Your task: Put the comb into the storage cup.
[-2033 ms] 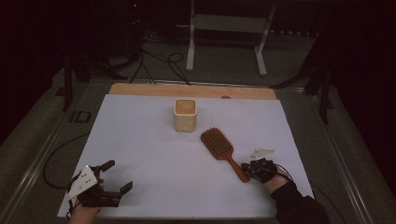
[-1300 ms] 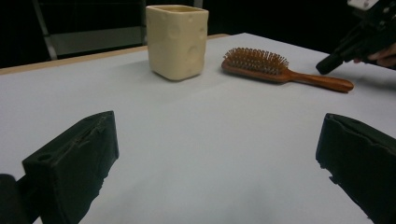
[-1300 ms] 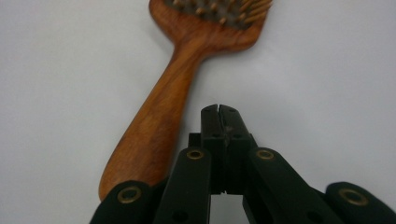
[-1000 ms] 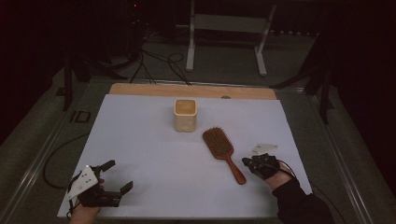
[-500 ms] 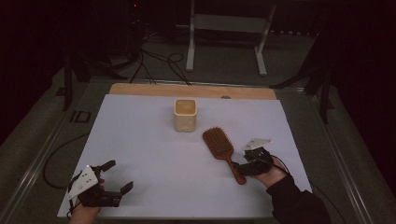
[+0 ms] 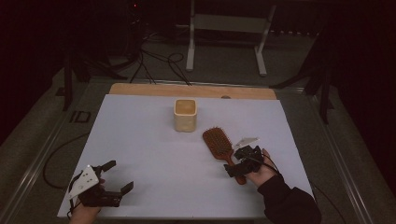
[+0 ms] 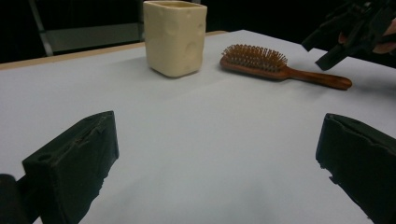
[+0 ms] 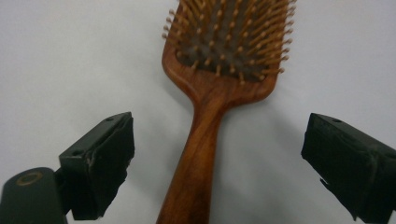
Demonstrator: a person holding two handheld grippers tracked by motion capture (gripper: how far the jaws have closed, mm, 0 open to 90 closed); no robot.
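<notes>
My right tool (image 6: 236, 165) sits low over the handle of the hairbrush (image 6: 223, 150), near the bench's right front; its jaws have just been opening and now stand wide, the wooden handle running up between them with neither pad touching it. My right hand (image 6: 259, 171) comes in from the lower edge in a dark sleeve (image 6: 287, 203). My left tool (image 6: 116, 179) rests at the left front corner, jaws spread wide with bare surface between them, pointing across toward the cup (image 6: 185, 115).

The hairbrush lies flat, bristles up, its head toward the cup and its handle toward me, just right of centre. The cup stands upright beyond it, near but apart.

The bench (image 6: 140, 140) carries a white sheet, with a strip of bare wood along the far edge. Past it the room is dark: cables (image 6: 154, 60) trail across the floor and a light metal stand (image 6: 229, 28) stands behind.

Count: one hairbrush, one cup, two tools.
</notes>
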